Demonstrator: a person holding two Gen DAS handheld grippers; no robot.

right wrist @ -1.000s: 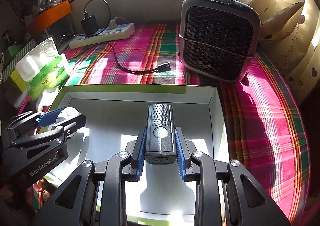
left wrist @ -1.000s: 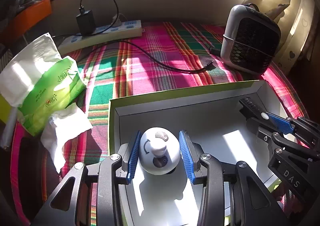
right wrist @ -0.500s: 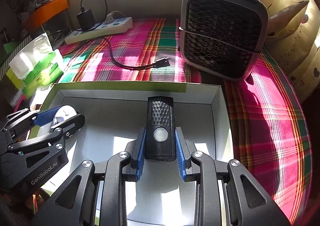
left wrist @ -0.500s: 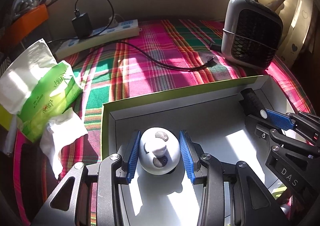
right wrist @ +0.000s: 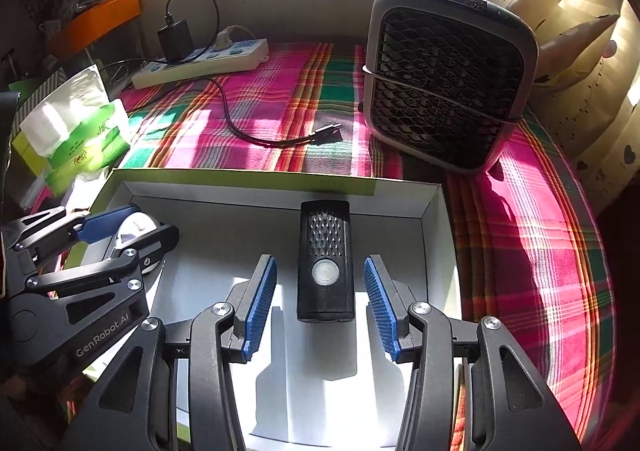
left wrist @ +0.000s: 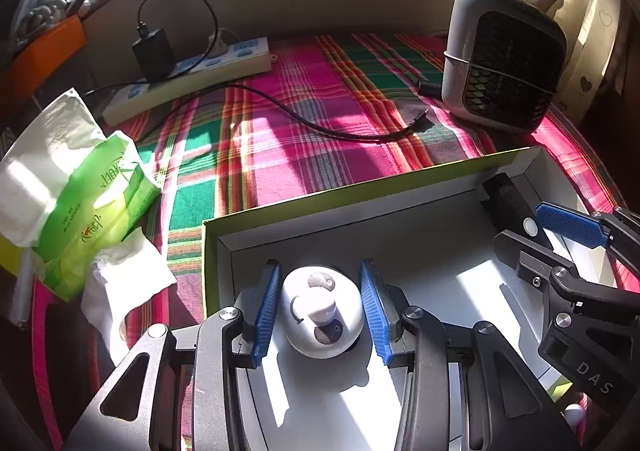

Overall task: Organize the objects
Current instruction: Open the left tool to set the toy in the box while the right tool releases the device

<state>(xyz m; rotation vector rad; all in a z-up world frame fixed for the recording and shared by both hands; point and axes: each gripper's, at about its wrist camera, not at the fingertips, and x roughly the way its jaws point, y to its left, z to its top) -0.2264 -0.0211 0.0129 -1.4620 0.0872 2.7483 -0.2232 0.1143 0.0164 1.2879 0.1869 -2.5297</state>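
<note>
A shallow white box (right wrist: 434,211) with a green outer rim sits at the near edge of the plaid-covered table (right wrist: 540,251); both grippers reach into it.

Right gripper (right wrist: 320,307): jaws opening, blue pads standing clear on either side of the black flashlight (right wrist: 325,259). Daylight shows between each pad and the body, so nothing is gripped. The flashlight lies flat on the box floor, long axis toward the box's far wall, nearer the right wall than the left (round pale button facing up).

Left gripper (left wrist: 322,311): jaws opening, at a moderate spread around the white round gadget (left wrist: 322,315). The gadget rests on the box floor in the near left corner; the left pad looks just off it, and the right pad stands clearly off it. I read no grip here.

Beyond the box, toward the table's far edge: a white power strip (right wrist: 200,63) with a black charger (right wrist: 175,40) plugged in, its cable (right wrist: 256,131) trailing loose across the cloth. A grey desk fan (right wrist: 448,79) stands at the far right. A green tissue pack (left wrist: 76,203) lies off the box's left side, at the table's left edge.
</note>
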